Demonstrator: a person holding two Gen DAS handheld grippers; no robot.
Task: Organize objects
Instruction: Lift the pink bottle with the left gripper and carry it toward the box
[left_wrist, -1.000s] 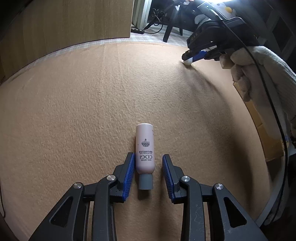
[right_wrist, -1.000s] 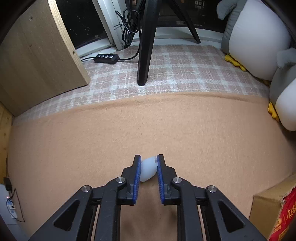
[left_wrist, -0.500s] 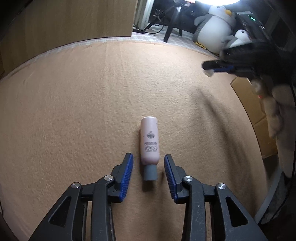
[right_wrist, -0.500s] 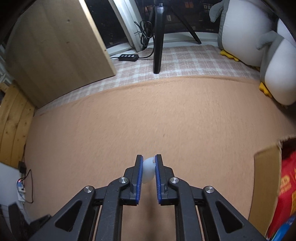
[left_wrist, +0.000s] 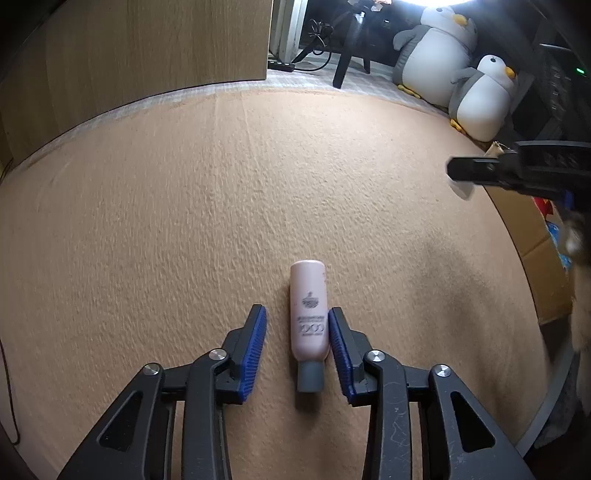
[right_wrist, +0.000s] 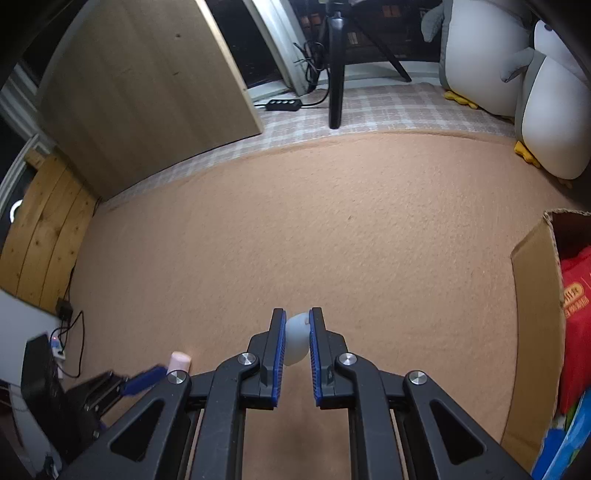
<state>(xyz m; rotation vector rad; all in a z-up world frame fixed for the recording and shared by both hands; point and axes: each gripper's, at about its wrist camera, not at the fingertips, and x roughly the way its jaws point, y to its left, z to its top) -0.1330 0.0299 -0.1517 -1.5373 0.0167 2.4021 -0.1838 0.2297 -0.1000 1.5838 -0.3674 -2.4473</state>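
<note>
- i take the cardboard box (right_wrist: 532, 332) at the right edge of the carpet (right_wrist: 332, 221) as my landmark.
- change: my right gripper (right_wrist: 297, 343) has left the far middle of the carpet and swung toward the box, which a second ago showed only as a corner and now fills the right side of its view.
- its tongs are clamped on a small white rounded object (right_wrist: 297, 341). the object rides clear of the carpet, so i judge the pick done and the drop into the box as the next step.
- the left gripper (left_wrist: 297, 350) has barely shifted. the pink bottle (left_wrist: 309, 321) lies flat on the carpet, well left of the box, with its grey cap (left_wrist: 309, 376) toward me.
- its tongs are closing around the bottle. the right pad (left_wrist: 338, 343) is just at the bottle's side and the left pad (left_wrist: 255, 347) is apart from it, so nothing is gripped yet.
- surroundings: two plush penguins (left_wrist: 461, 62) sit beyond the box at the far edge, a tripod leg (right_wrist: 336, 74) and a power strip (right_wrist: 284, 105) stand on the checked mat (right_wrist: 388, 107), and a wooden panel (right_wrist: 147, 92) leans far left of the box.
- obstacles: the box already holds red and blue packets (right_wrist: 576, 314), and its raised flap faces the white object, so i expect to need height to clear it.
- the carpet between the bottle and the box looks free.
</note>
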